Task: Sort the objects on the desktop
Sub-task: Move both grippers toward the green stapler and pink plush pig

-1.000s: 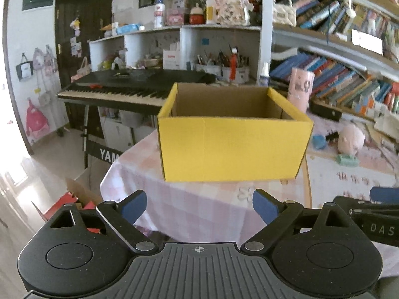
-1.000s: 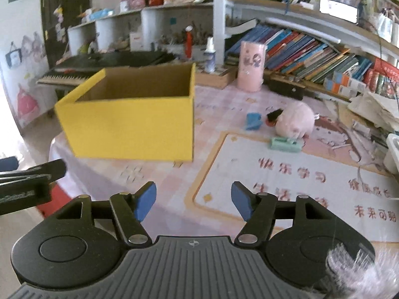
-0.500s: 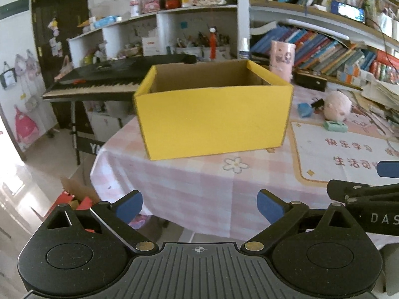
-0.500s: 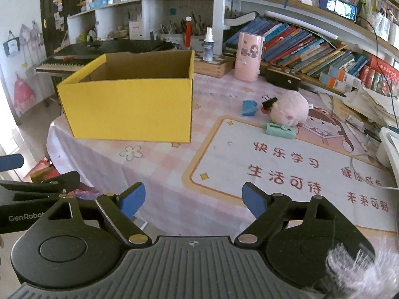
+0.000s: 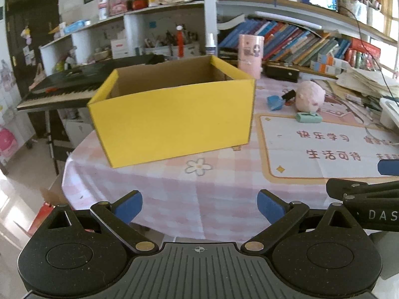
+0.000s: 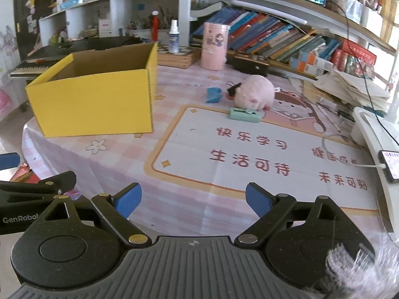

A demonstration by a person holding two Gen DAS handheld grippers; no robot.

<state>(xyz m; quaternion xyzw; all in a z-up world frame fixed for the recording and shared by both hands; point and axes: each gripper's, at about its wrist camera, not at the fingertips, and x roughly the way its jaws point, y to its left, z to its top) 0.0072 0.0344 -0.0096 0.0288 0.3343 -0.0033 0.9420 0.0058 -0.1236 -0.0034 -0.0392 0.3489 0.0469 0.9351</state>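
Observation:
An open yellow cardboard box point(image 5: 174, 119) point(image 6: 94, 104) stands on the pink checked tablecloth. Behind the printed mat lie a pink plush pig point(image 6: 254, 92) point(image 5: 310, 96), a blue object point(image 6: 214, 94) point(image 5: 274, 101), a small black item point(image 6: 233, 89) and a mint green case point(image 6: 245, 115) point(image 5: 308, 117). My left gripper point(image 5: 199, 205) is open and empty, near the table's front edge facing the box. My right gripper point(image 6: 193, 200) is open and empty over the mat's front edge. Each gripper shows at the side of the other's view.
A printed mat point(image 6: 261, 154) covers the table's right part. A pink canister point(image 6: 214, 46), a spray bottle point(image 6: 173, 37) and a black case point(image 6: 251, 63) stand at the back. A phone on a cable point(image 6: 390, 165) lies on a white tray at right. A keyboard point(image 5: 64, 89) stands left.
Both grippers have risen and pulled back, so more of the table top and the box's inside show. The right gripper's jaws have opened wider. No object has moved.

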